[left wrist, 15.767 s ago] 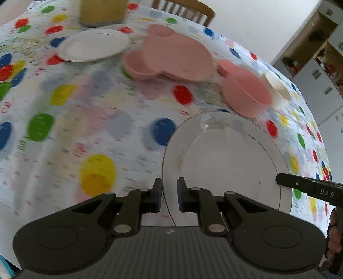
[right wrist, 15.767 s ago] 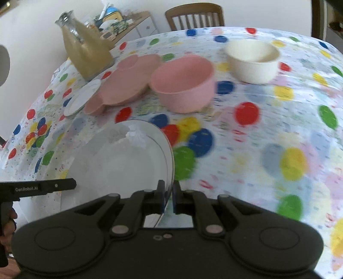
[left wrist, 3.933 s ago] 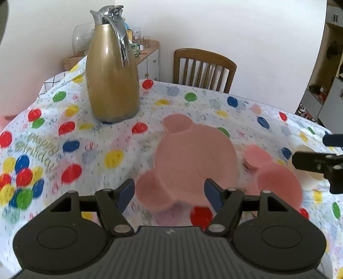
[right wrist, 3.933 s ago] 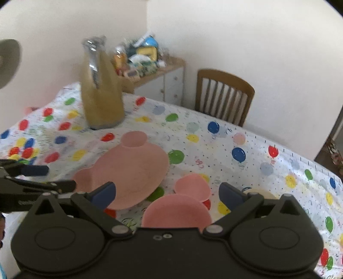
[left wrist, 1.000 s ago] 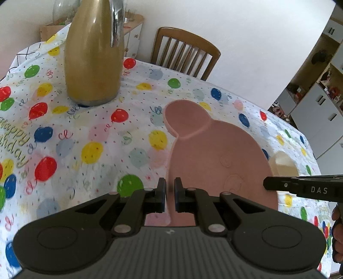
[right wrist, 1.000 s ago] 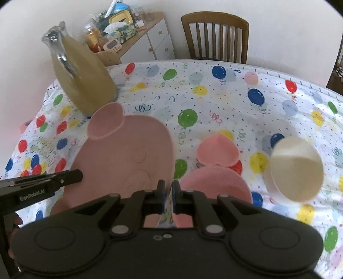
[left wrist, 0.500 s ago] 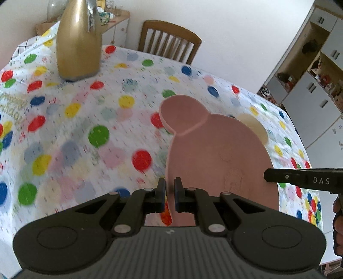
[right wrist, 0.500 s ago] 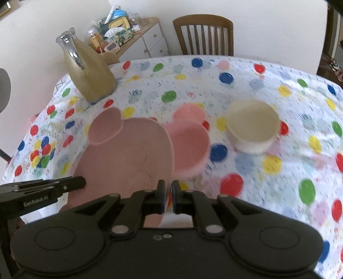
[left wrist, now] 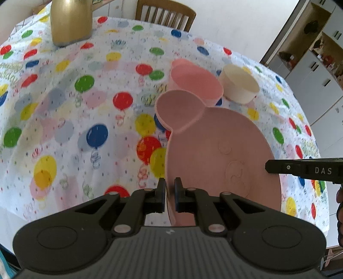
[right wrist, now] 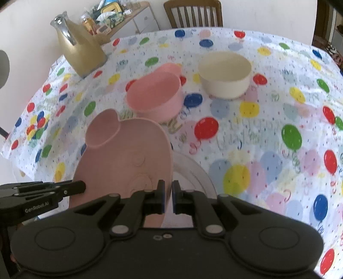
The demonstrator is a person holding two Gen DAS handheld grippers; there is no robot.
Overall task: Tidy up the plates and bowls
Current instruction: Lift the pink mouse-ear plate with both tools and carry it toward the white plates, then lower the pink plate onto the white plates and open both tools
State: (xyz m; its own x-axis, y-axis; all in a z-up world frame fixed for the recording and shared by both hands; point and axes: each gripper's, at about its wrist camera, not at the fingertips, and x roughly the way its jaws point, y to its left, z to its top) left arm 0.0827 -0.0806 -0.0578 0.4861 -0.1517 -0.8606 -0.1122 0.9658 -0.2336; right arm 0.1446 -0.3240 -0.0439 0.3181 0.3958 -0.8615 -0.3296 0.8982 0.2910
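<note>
A pink bear-shaped plate with round ears is held above the table by both grippers. My left gripper is shut on its left rim. My right gripper is shut on its right rim; the plate also shows in the right wrist view. A white plate lies on the table under the pink plate's right edge. A pink bowl with ears and a cream bowl stand farther back; both also show in the left wrist view, pink bowl, cream bowl.
A gold thermos jug stands at the far left of the balloon-print tablecloth. A wooden chair is behind the table. A cluttered sideboard is by the wall. White cabinets stand to the right.
Both grippers have carried the pink plate back toward the near edge of the table, over the white plate. The pink and cream bowls now sit farther ahead.
</note>
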